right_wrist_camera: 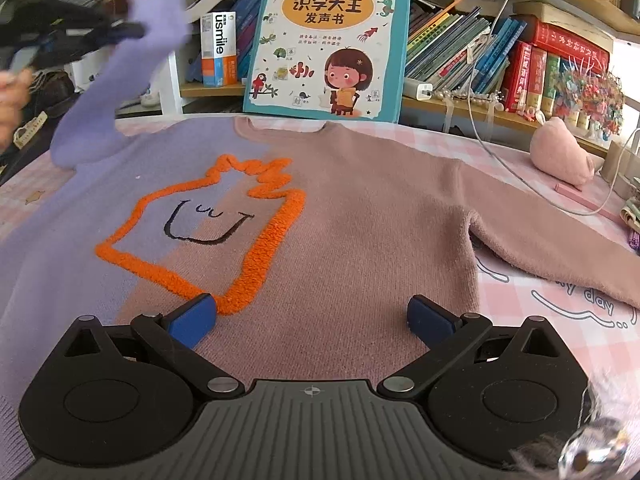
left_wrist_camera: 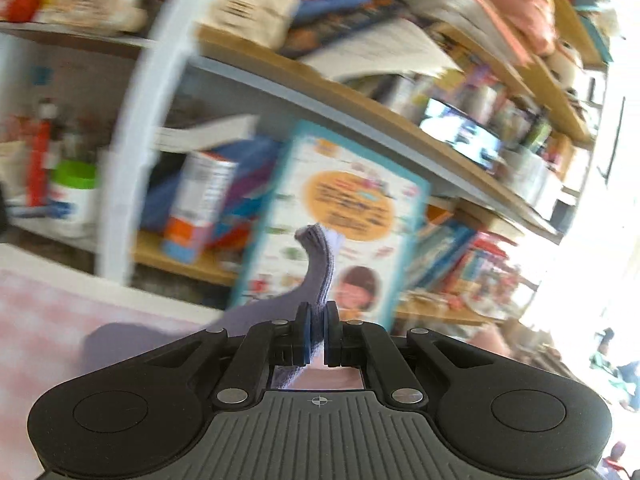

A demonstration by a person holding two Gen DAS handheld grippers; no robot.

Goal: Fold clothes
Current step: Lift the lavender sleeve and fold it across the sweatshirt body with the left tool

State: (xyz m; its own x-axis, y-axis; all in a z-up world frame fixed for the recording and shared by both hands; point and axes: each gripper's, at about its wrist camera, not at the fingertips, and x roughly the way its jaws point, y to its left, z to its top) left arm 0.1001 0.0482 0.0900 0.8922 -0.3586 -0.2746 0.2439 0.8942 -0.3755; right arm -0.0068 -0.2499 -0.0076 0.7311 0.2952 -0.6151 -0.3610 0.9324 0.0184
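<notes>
A knit sweater (right_wrist_camera: pixel 360 208), half lilac and half dusty pink with an orange fuzzy outline on the chest, lies flat on the pink checked tablecloth (right_wrist_camera: pixel 540 292). Its lilac sleeve (right_wrist_camera: pixel 116 92) is lifted off the table at the upper left. My left gripper (right_wrist_camera: pixel 132 32) is shut on that sleeve's cuff. In the left wrist view the lilac sleeve (left_wrist_camera: pixel 320 268) sticks up from between the closed pads of the left gripper (left_wrist_camera: pixel 316 320). My right gripper (right_wrist_camera: pixel 312 320) hovers open low over the sweater's hem, nothing between its blue pads (right_wrist_camera: pixel 192 320). The pink sleeve (right_wrist_camera: pixel 560 240) lies stretched out to the right.
A large children's book (right_wrist_camera: pixel 328 40) leans against the bookshelf (right_wrist_camera: pixel 500 52) behind the table. A pink plush toy (right_wrist_camera: pixel 560 156), a white cable (right_wrist_camera: pixel 488 112) and small items sit at the right. A hand (right_wrist_camera: pixel 10 96) shows at the left edge.
</notes>
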